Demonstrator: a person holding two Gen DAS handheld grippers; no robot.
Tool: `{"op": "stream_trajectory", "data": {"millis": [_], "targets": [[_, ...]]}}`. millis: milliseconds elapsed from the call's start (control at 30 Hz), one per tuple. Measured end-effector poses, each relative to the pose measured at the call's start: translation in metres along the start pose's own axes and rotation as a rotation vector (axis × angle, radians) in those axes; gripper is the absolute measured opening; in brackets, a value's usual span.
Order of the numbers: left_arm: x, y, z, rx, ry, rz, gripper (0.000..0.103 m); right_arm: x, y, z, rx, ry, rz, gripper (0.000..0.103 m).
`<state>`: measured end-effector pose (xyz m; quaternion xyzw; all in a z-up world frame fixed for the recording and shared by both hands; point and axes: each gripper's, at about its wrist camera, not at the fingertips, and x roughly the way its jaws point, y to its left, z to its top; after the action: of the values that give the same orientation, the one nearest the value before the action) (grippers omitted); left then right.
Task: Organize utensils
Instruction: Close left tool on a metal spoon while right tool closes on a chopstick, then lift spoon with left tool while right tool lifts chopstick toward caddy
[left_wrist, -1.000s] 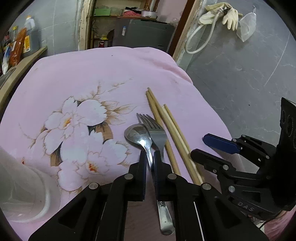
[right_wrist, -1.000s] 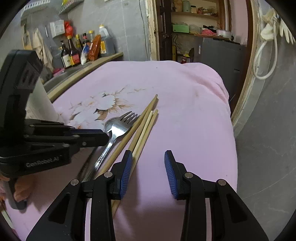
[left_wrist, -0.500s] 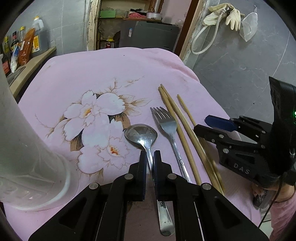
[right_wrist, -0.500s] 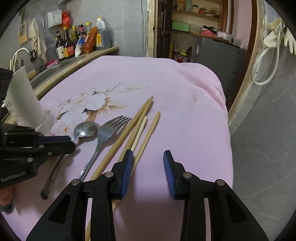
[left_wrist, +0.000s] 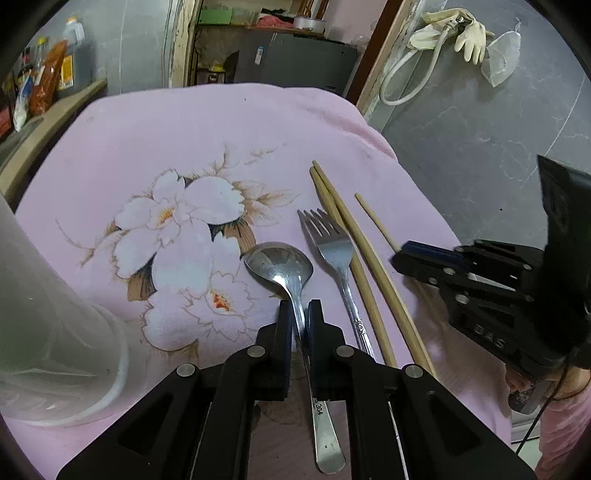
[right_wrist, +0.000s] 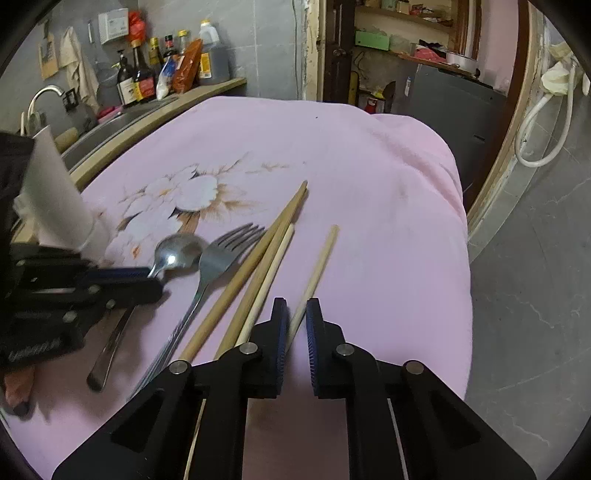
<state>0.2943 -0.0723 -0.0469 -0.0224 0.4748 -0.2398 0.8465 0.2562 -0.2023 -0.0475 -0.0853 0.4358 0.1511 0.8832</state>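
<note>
Left tool (left_wrist: 299, 314) clamps the stiff, slippery spoon (left_wrist: 280, 262) at its neck; right tool (right_wrist: 293, 317), just closing, pinches a light chopstick (right_wrist: 317, 266) low.

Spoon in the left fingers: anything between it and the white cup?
Nothing visible. The left gripper is shut on the spoon handle, and only bare pink cloth with its flower print lies between it and the white cup at the left. The fork and chopsticks lie on the other side.
</note>
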Motion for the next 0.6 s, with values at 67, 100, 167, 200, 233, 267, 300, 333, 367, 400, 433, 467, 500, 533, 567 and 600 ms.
{"op": "stream_trajectory", "data": {"millis": [67,100,167,200,233,267,300,333,367,400,433,467,500,533,567,600], "targets": [[0.0,0.002,0.001,-0.005,0.01,-0.011,0.006,-0.003,-0.002,-0.001,0.002,0.012,-0.004,0.006],[0.0,0.002,0.002,-0.008,0.012,-0.015,0.006,-0.003,-0.002,-0.001,0.002,0.016,-0.01,0.006],[0.001,0.004,0.004,-0.013,0.017,-0.021,0.006,-0.001,-0.003,0.003,0.017,0.029,-0.011,0.006],[0.001,0.004,0.005,-0.014,0.02,-0.021,0.006,0.002,-0.004,0.005,0.028,0.037,-0.006,0.006],[0.002,0.004,0.006,-0.014,0.022,-0.022,0.006,0.005,-0.006,0.008,0.049,0.042,-0.002,0.007],[0.002,0.004,0.006,-0.016,0.023,-0.021,0.006,0.008,-0.009,0.012,0.083,0.047,0.012,0.007],[0.002,0.003,0.006,-0.015,0.025,-0.02,0.006,0.011,-0.012,0.014,0.108,0.052,0.026,0.008],[0.002,0.003,0.006,-0.015,0.027,-0.019,0.006,0.015,-0.016,0.017,0.131,0.058,0.043,0.008],[0.002,0.003,0.007,-0.017,0.026,-0.02,0.006,0.018,-0.019,0.019,0.149,0.066,0.06,0.008],[0.002,0.003,0.006,-0.023,0.025,-0.02,0.006,0.02,-0.022,0.021,0.166,0.073,0.075,0.008],[0.001,0.003,0.006,-0.027,0.024,-0.022,0.005,0.022,-0.024,0.023,0.185,0.083,0.09,0.008],[0.001,0.002,0.006,-0.03,0.022,-0.024,0.005,0.023,-0.025,0.024,0.189,0.092,0.096,0.008],[0.001,0.002,0.006,-0.035,0.02,-0.03,0.004,0.022,-0.024,0.025,0.186,0.098,0.095,0.008],[-0.001,0.001,0.005,-0.037,0.017,-0.035,0.003,0.022,-0.023,0.025,0.184,0.105,0.087,0.007],[-0.003,0.0,0.004,-0.032,0.011,-0.039,0.002,0.021,-0.021,0.026,0.185,0.107,0.079,0.007],[-0.005,-0.003,0.002,-0.022,-0.001,-0.034,0.002,0.02,-0.02,0.026,0.188,0.105,0.069,0.006]]}}
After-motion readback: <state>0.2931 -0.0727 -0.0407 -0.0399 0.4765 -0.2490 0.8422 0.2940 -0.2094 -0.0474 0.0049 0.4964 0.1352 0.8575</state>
